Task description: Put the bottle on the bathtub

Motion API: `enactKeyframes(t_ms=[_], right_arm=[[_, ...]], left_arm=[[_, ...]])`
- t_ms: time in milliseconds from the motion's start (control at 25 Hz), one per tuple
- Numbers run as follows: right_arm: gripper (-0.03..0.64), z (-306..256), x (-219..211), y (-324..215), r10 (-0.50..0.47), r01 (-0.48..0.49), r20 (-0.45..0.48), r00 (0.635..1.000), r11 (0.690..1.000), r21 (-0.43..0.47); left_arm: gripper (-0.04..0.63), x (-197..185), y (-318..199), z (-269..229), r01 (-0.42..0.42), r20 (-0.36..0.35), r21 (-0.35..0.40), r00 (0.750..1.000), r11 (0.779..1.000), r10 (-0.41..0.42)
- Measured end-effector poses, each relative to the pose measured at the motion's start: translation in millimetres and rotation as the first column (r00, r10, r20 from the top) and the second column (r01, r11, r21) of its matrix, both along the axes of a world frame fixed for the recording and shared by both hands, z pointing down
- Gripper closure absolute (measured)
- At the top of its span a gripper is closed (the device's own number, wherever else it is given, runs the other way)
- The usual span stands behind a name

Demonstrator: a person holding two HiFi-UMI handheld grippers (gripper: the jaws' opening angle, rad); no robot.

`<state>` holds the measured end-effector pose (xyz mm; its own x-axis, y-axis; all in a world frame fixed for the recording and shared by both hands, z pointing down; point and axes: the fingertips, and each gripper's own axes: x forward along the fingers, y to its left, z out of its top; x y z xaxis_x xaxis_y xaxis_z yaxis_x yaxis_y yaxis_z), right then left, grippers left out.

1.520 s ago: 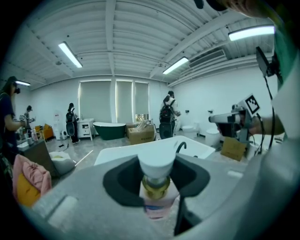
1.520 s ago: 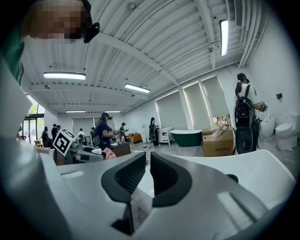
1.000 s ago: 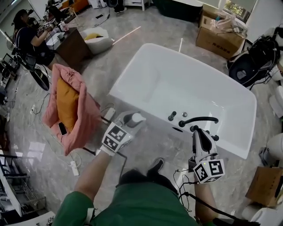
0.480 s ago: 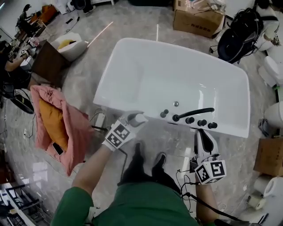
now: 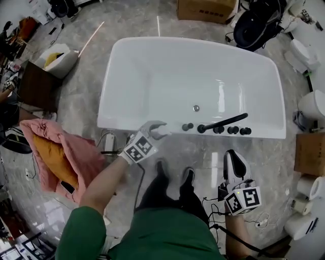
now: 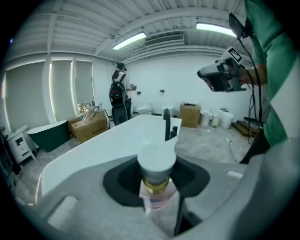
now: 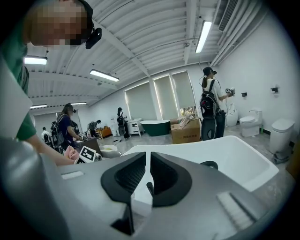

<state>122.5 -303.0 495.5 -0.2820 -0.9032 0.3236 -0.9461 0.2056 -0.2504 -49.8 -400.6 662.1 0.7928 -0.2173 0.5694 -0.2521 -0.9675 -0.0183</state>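
Left gripper [image 5: 154,130] is clamped on the bottle [image 6: 156,174]: white cap, gold collar, pale pink body. The fingers [image 6: 123,180] stand partly apart, with the black pads pressing its neck from both sides. In the head view the bottle sits at the near rim of the white bathtub [image 5: 120,121], towards its left end. It is left of the black knobs [image 5: 187,126] and the black faucet [image 5: 223,122], and clear of them. I can't tell whether its base touches the rim.

Right gripper [image 5: 232,156] hangs well apart from the tub, over the grey marble floor [image 5: 203,152] on my right side. Its fingers [image 7: 132,174] are closed to a thin slit with nothing between them. Its marker cube [image 5: 242,199] faces the camera.

My two dark shoes [image 5: 161,170] stand on the floor just in front of the tub. A pink blanket [image 5: 76,152] with an orange cushion [image 5: 53,160] lies on the floor to the left. A cardboard box [image 5: 205,9] sits beyond the tub's far side. A person with a backpack [image 6: 119,93] stands in the background of the left gripper view.
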Motion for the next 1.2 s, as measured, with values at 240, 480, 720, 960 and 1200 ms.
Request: enactKeyframes(t_ms=[240, 480, 720, 960, 1200], right_arm=[[0.588, 14, 8, -3, 0.061, -0.061, -0.001, 0.998, 0.998, -0.029], [0.588, 28, 12, -11, 0.092, -0.091, 0.009, 0.996, 0.995, -0.045], [0.588, 40, 17, -21, 0.103, -0.102, 0.025, 0.994, 0.993, -0.054], [0.588, 39, 14, -29, 0.092, -0.090, 0.031, 0.995, 0.994, -0.062], [0.588, 37, 12, -33, 0.066, -0.064, 0.040, 0.997, 0.997, -0.050]], left_arm=[[0.445, 6, -12, 27, -0.079, 0.049, -0.017, 0.996, 0.997, 0.079], [0.445, 18, -24, 40, -0.139, 0.070, -0.012, 0.988, 0.990, 0.140], [0.444, 35, -32, 57, -0.195, 0.101, -0.007, 0.976, 0.981, 0.194], [0.442, 44, -35, 58, -0.201, 0.096, -0.018, 0.975, 0.979, 0.202], [0.349, 43, -36, 65, -0.136, 0.111, -0.025, 0.984, 0.990, 0.138]])
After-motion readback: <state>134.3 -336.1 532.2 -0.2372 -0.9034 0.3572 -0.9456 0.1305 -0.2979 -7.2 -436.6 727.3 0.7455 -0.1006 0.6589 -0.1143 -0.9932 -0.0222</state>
